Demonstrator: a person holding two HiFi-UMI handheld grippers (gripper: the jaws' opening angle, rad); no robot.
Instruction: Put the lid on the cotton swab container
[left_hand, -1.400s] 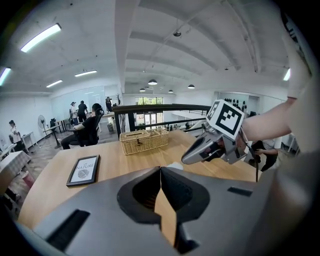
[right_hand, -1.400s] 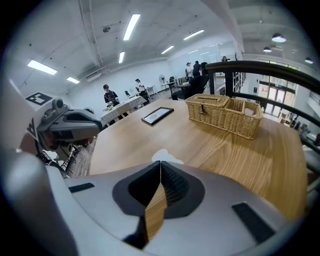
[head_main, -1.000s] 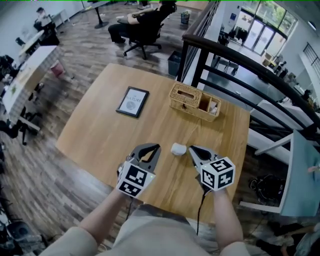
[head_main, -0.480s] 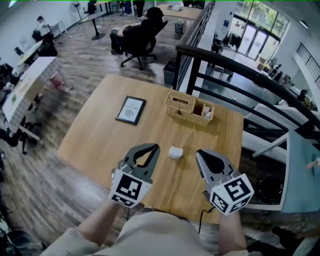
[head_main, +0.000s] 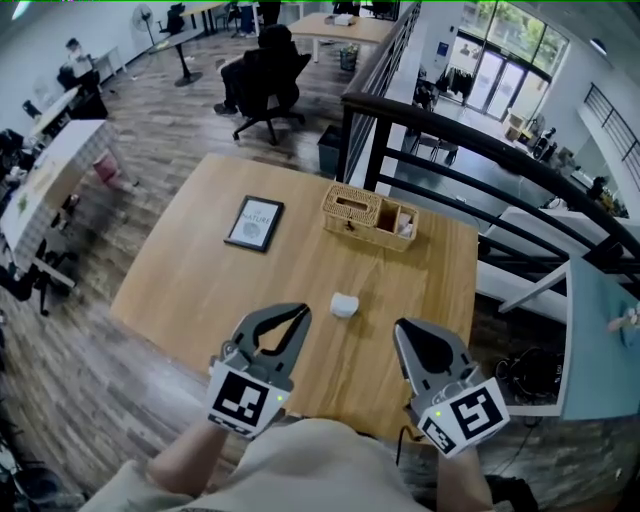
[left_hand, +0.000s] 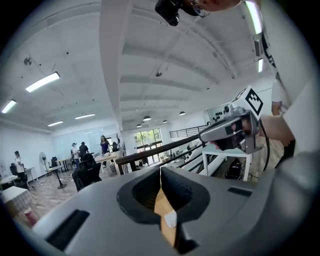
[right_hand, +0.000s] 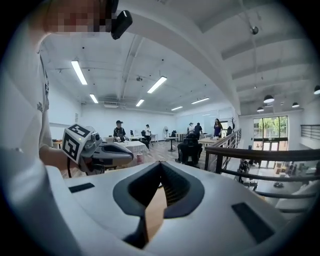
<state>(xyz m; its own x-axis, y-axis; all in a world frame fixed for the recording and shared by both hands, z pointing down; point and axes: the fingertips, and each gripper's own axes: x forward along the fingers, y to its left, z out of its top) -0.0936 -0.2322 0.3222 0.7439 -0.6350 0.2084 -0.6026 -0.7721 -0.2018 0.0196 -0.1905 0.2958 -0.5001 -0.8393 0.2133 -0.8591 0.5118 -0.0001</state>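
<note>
Head view: wooden bench (head_main: 190, 270) by a railing (head_main: 480, 143); cotton swab container (head_main: 344, 304) mid-bench, ahead of left gripper (head_main: 301, 312) and right gripper (head_main: 399, 326), both drawn back since earlier.
Left gripper view: jaws together, empty.
Right gripper view: jaws together, empty.

Left gripper (left_hand: 160, 170) — jaws together, right gripper (left_hand: 206, 135) beyond

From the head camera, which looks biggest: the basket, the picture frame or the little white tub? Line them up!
1. wicker basket, the biggest.
2. picture frame, a bit smaller.
3. little white tub, the smallest by far, even though it sits closest to the camera.
</note>
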